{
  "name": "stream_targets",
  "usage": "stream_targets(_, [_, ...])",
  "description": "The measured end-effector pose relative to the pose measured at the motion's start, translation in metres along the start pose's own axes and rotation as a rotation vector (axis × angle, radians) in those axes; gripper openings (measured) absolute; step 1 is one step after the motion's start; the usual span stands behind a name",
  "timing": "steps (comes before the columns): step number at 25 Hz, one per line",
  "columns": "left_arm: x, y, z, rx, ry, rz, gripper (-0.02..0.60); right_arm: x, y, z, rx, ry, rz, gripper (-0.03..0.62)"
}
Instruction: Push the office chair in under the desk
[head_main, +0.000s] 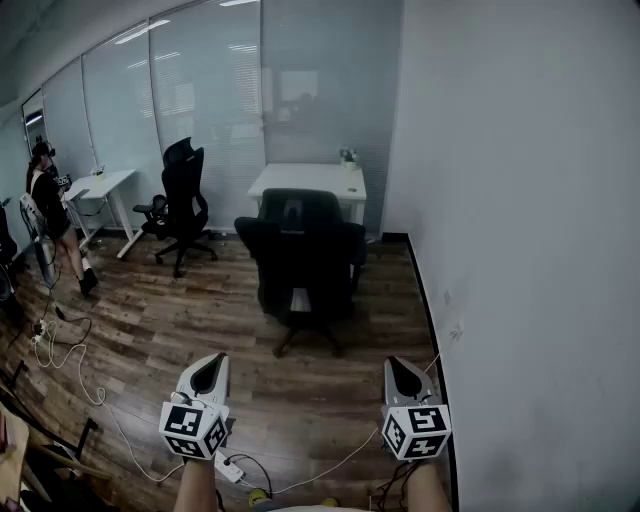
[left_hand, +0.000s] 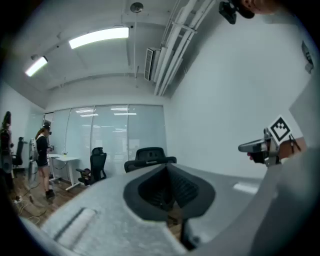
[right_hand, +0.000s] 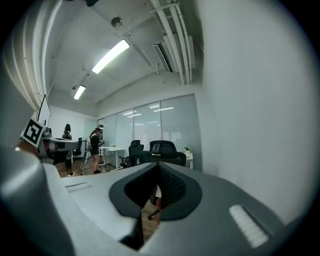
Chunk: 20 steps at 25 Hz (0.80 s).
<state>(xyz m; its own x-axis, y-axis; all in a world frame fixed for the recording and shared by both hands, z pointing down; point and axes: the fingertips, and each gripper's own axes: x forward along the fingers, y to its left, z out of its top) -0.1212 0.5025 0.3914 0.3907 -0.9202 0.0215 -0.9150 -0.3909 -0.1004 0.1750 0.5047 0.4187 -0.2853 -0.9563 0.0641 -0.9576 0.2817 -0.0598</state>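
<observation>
Presently, by size.

- Desk (head_main: 322, 181): white, far centre, against the glass partition.
- Office chair (head_main: 303, 255): black, high-backed, on the near side of the desk, back seemingly turned to me, not yet tucked under. I judge it fairly heavy but free-rolling on the wood floor. The backrest may flex, so I would push on the firm upper back frame.
- Left gripper (head_main: 208, 374), right gripper (head_main: 401, 377): both near, well apart from the chair, jaws together, holding nothing.

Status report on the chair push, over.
Left gripper, right gripper shut, empty. Office chair before desk, untouched. Cable on floor by feet.
</observation>
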Motion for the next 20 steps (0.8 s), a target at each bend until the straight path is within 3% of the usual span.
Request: stream_targets(20, [-0.007, -0.006, 0.000, -0.016, -0.019, 0.018, -0.001, -0.005, 0.003, -0.011, 0.006, -0.002, 0.010, 0.002])
